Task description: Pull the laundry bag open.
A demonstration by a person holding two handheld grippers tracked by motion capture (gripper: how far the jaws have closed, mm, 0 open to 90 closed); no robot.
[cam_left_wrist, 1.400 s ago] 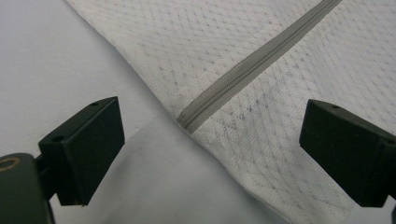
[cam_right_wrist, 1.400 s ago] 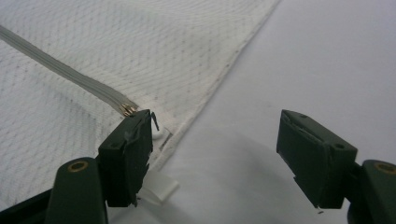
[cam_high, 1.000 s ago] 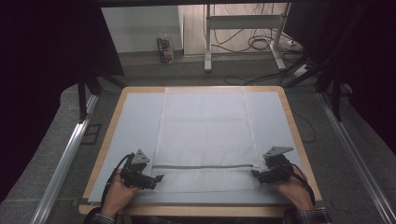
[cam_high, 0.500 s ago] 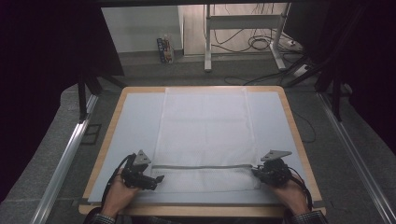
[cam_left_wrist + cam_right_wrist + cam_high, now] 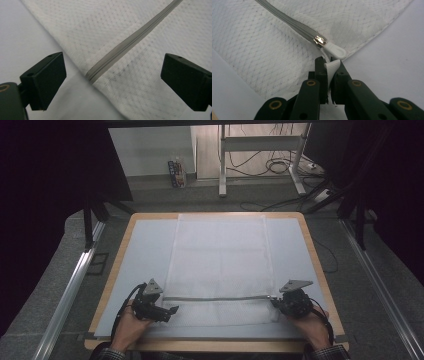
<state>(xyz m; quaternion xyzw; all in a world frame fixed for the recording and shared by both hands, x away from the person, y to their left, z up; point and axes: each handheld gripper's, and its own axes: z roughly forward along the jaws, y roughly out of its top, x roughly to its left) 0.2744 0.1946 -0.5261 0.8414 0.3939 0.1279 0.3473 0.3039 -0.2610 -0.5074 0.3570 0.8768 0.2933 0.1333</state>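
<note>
free: table mat [image 5: 145, 250] both sides | obstacle: flat mesh bag [image 5: 220, 255]

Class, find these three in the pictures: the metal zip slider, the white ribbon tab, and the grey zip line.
small silver metal zip slider [image 5: 319, 41]: right gripper view, on its body.
white woven ribbon tab [image 5: 331, 68]: right gripper view, on the strip pinched in the claw.
grey zip line [image 5: 130, 42]: left gripper view, mid-length.

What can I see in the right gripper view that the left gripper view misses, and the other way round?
The right gripper view alone shows the metal zipper slider, its white pull tab, and the right claw shut on a white fabric loop, having just closed. The left gripper view alone shows the zipper's other end, with the left claw open around it, touching nothing. Both show the white mesh bag and its grey zipper.
</note>
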